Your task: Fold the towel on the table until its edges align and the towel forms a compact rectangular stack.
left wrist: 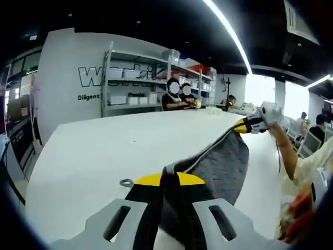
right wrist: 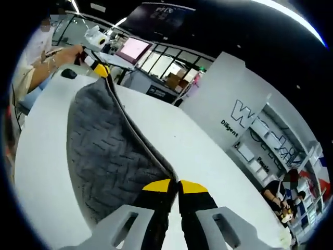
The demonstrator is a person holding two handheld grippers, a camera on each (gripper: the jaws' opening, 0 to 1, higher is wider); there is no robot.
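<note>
Towel, dark grey textured cloth with a pale piped edge (right wrist: pixel 106 156), is lifted off the wide white table (left wrist: pixel 78 156) and stretched taut between both claws, hanging just above the tabletop. Left gripper (left wrist: pixel 169 179) is clenched on one corner, cloth bunched between its yellow-tipped jaws. Right gripper (right wrist: pixel 177 185) is clamped on the other end of the same edge, jaws pressed together with the piping running out of them. Each claw also appears far off in the other's view. Looks like mid-fold: one edge held up, ready to carry over. Next move, I'd say: swing both corners across together, keep tension even, lay the edge onto its opposite edge, then let go.
</note>
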